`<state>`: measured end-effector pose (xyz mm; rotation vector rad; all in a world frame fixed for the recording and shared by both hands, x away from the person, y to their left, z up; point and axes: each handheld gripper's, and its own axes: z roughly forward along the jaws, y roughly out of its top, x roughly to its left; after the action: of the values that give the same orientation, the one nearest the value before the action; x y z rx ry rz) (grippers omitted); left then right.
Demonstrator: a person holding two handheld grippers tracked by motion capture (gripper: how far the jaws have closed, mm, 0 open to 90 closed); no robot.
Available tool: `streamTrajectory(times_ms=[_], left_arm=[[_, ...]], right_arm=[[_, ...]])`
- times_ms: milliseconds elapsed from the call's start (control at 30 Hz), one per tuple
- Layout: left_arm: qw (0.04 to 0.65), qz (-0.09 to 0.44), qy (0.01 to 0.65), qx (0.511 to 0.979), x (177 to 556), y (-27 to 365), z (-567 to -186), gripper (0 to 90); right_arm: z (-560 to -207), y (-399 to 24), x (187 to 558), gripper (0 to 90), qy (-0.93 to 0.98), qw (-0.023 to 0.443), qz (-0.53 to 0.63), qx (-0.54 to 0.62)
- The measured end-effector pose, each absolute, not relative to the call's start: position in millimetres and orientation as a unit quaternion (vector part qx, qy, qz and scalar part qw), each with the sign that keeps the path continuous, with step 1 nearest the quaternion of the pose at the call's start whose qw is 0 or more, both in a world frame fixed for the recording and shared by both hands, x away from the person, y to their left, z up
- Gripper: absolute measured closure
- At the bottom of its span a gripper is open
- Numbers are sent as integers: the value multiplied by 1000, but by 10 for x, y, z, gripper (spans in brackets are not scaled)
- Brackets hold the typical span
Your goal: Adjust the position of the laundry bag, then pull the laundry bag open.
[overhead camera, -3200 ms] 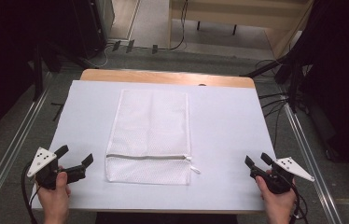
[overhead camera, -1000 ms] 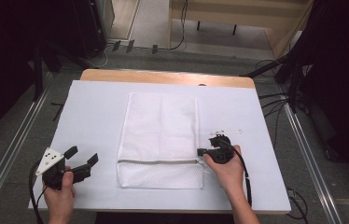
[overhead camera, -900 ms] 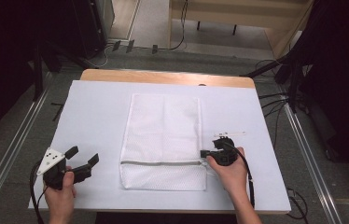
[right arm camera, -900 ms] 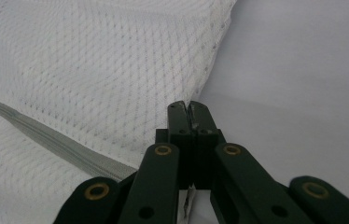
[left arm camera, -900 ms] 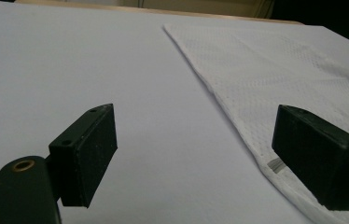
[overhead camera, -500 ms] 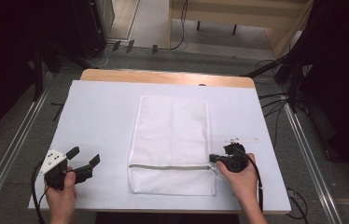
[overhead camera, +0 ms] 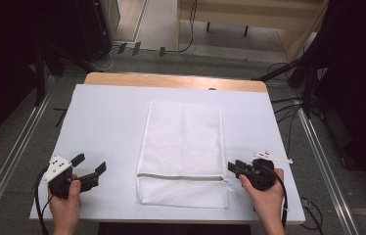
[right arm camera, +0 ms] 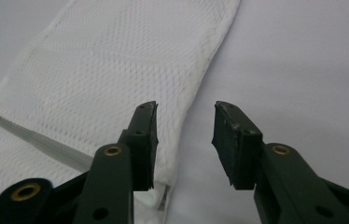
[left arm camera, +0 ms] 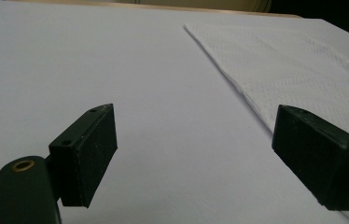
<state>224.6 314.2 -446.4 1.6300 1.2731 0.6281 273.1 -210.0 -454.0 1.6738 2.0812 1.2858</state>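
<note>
Right tool (overhead camera: 234,167): at the near right of the bench, just beside the right end of the zipper; its jaws have just been opening and stand partly apart, with nothing pressed between them.
Right tool, own view (right arm camera: 184,140): the pads (right arm camera: 145,144) straddle the bag's right edge seam; the left pad hangs over the mesh, the right one over bare white cover. Whether the left pad rests on the cloth is hard to tell.
Left tool (overhead camera: 91,166): near the bench's near left corner, well apart from the bag; jaws wide apart, holding nothing.
Left tool, own view (left arm camera: 212,154): both pads hang over bare white cover, the bag's left edge running off to the far right behind the right pad.
Mesh laundry bag (overhead camera: 183,147): lies flat in the middle of the bench, long side running near to far, its zipper (overhead camera: 181,176) crossing it close to the near end.
Bench (overhead camera: 107,117): white cover on top, a strip of wooden edge at the far side.
High view adds: both hands, the grey plates on the tools, the trailing cables and the whole outline of the bag.
Right tool's view adds: the weave of the mesh (right arm camera: 116,70) and the stitched seam, up close.
Cut off or unclear: the zipper pull is too small to make out from above; in the right tool's view the near corner of the bag is hidden behind the jaws.
</note>
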Motion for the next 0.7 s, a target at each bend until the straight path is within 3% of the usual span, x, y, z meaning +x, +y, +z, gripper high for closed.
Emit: streamTrajectory(times_ms=[167,367,700], left_arm=[[466,256,512,675,2229,3075,-4461,140],[495,223,512,666,2204,2975,-4441,140],[472,195,485,710,2180,2431,-4463,157]], right_arm=[[-4557,-2290,2425,539,705,122,445,539],[-4663,-2403,2154,495,708,120,452,529],[-4729,-2309,2167,481,714,111,463,513]])
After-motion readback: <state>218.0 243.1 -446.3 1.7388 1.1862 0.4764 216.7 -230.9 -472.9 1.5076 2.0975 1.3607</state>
